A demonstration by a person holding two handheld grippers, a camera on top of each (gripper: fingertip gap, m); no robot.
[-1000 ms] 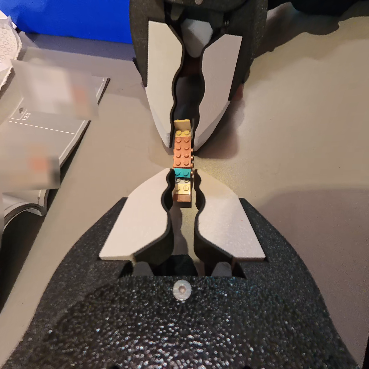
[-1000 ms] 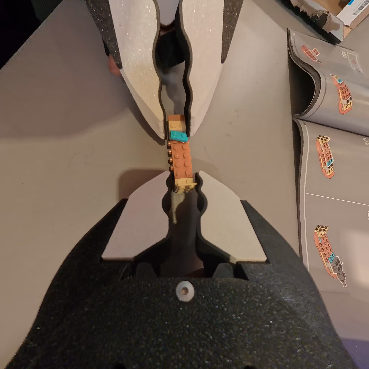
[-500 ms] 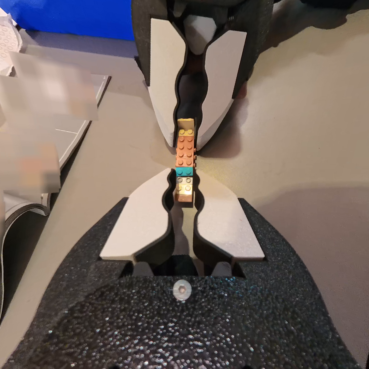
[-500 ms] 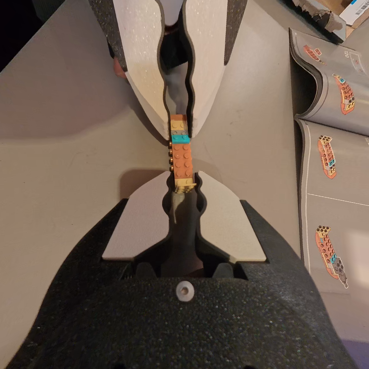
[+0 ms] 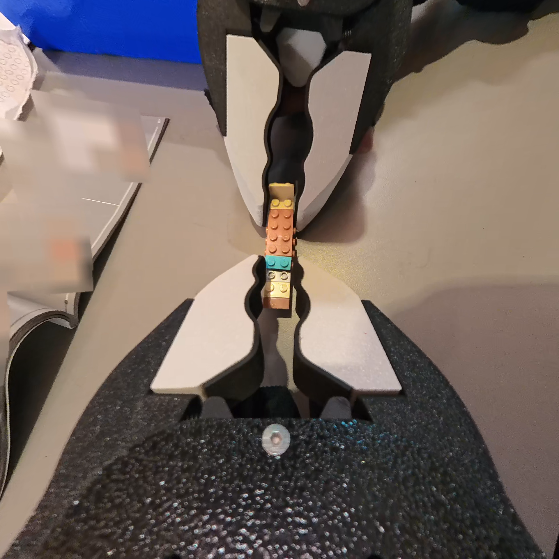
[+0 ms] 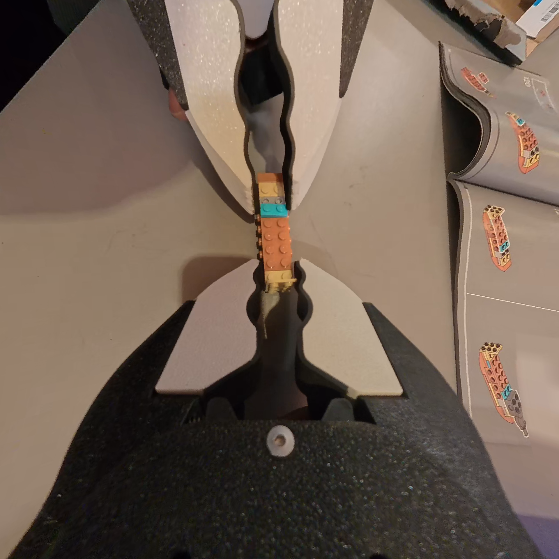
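Observation:
A long brick assembly (image 5: pixel 280 234) hangs over the grey table (image 5: pixel 438 211) between my two grippers. It has an orange-brown studded middle, a teal brick (image 5: pixel 279 262), then grey, tan and brown bricks at one end, and a tan piece at the other end. My left gripper (image 5: pixel 279 273) is shut on the teal, grey and tan end. My right gripper (image 6: pixel 277 273) is shut on the tan end of the assembly (image 6: pixel 276 246). Each gripper faces the other: the right one shows at the top of the left wrist view (image 5: pixel 279 211), the left one at the top of the right wrist view (image 6: pixel 270 201).
An open grey instruction booklet (image 6: pixel 511 248) with pictures of brick builds lies to the right of the grippers; it also shows at the left of the left wrist view (image 5: pixel 127 181). A blue surface (image 5: pixel 106 30) stands at the back. A cardboard box (image 6: pixel 538 18) sits at the far corner. My two grippers' fingertips are within a few centimetres of each other.
The teal brick sat crooked on the assembly a second ago and now lies square in line with the other bricks. Both grippers have kept their hold and barely moved.

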